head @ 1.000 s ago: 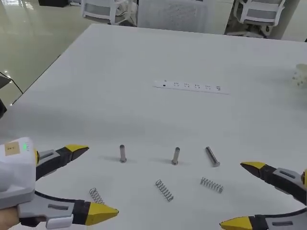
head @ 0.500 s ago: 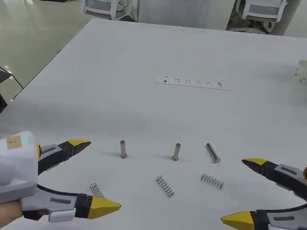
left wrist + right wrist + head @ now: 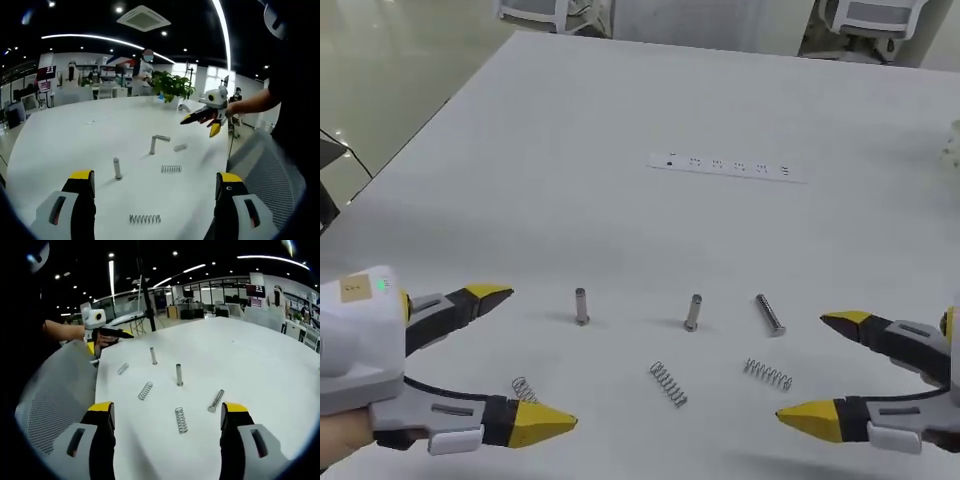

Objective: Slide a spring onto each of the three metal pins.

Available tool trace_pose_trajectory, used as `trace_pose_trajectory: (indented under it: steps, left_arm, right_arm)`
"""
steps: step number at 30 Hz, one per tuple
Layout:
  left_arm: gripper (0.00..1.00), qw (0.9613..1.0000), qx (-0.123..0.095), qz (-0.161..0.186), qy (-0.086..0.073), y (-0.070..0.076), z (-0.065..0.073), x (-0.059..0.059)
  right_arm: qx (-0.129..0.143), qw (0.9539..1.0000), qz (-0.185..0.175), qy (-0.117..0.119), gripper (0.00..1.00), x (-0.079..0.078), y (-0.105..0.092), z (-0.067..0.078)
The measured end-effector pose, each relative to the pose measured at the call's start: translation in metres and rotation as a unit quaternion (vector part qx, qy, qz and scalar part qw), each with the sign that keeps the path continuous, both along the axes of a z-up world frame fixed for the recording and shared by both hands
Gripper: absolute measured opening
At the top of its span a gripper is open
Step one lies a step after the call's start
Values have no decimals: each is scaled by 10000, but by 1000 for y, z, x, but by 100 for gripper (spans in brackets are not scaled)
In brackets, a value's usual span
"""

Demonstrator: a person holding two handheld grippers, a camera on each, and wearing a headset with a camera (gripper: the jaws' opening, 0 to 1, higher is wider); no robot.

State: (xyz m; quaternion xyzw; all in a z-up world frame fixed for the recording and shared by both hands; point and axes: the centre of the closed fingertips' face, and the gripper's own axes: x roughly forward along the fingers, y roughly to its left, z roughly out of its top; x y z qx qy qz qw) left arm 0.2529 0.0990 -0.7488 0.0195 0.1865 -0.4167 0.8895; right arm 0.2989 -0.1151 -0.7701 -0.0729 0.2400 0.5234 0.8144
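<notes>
- Nearest us, the left gripper (image 3: 542, 357) and right gripper (image 3: 801, 367) hover low over the tabletop (image 3: 620, 130), tips pointing inward. Both jaws are spread wide and hold nothing.
- Just beyond lie the left spring (image 3: 524, 389), middle spring (image 3: 668, 383) and right spring (image 3: 767, 374), all on their sides.
- We judge them light, squashy and apt to roll, so we would pinch gently across the coils near one end, leaving the other end free.
- Farther on, the left pin (image 3: 581, 305) and middle pin (image 3: 693, 312) stand upright, while the right pin (image 3: 769, 314) lies flat.
</notes>
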Motion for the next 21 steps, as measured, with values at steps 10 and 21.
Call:
trace_pose_trajectory:
  steps: [10,21]
  left_arm:
    - [98,10000,-3,28,-13,1,1,1]
    - [98,10000,15,10,-10,0,0,2]
  right_arm:
    - [23,10000,-41,64,82,14,3,3]
    - [19,9998,-124,182,76,24,5,3]
